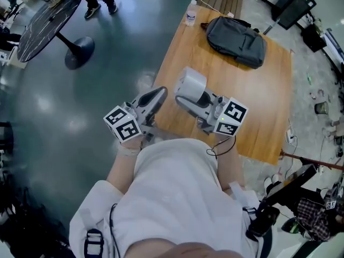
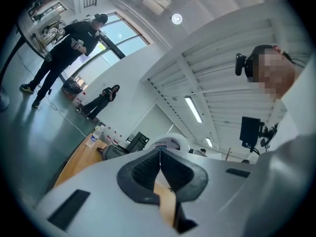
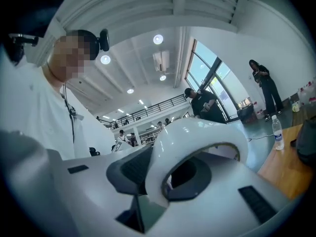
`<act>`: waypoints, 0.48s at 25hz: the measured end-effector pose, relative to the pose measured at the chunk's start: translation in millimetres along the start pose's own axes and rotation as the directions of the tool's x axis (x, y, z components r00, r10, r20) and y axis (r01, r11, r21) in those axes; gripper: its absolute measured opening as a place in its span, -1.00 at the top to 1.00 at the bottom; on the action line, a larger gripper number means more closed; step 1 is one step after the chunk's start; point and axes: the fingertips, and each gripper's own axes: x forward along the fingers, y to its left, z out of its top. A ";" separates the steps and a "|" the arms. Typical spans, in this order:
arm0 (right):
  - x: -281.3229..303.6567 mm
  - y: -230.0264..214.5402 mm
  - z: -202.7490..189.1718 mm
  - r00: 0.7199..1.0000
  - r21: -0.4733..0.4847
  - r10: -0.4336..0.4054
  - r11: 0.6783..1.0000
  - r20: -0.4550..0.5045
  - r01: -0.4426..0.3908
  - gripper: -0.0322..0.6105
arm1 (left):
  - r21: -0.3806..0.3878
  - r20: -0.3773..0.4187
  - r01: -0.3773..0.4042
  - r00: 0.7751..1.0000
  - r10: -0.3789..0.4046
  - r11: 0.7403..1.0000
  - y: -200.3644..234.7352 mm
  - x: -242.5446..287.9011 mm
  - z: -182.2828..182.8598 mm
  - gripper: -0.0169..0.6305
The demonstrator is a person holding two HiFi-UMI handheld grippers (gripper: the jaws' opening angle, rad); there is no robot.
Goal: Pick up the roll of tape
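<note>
Pickup looked done: the right gripper [image 1: 189, 97] pinched the roll of tape [image 3: 197, 132] between its jaws. The left gripper's [image 2: 159, 156] jaws were pressed together, empty. Next, just a steady hold.

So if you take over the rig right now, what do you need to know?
Left gripper: jaws together, nothing between them, held beside the right one.
Right gripper: closed on the white roll of tape, one jaw reaching through its hole.
Things: the roll is up off the wooden table; a grey backpack and a water bottle sit at the table's far end.
Done: the roll is gripped and lifted.
Left: probably nothing except keeping the grip steady.
</note>
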 end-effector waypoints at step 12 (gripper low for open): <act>-47.3 0.0 17.5 0.980 -0.013 -0.074 0.997 0.187 0.078 0.55 | -0.028 -0.016 0.122 0.992 -0.122 0.992 -29.5 37.9 -17.9 0.92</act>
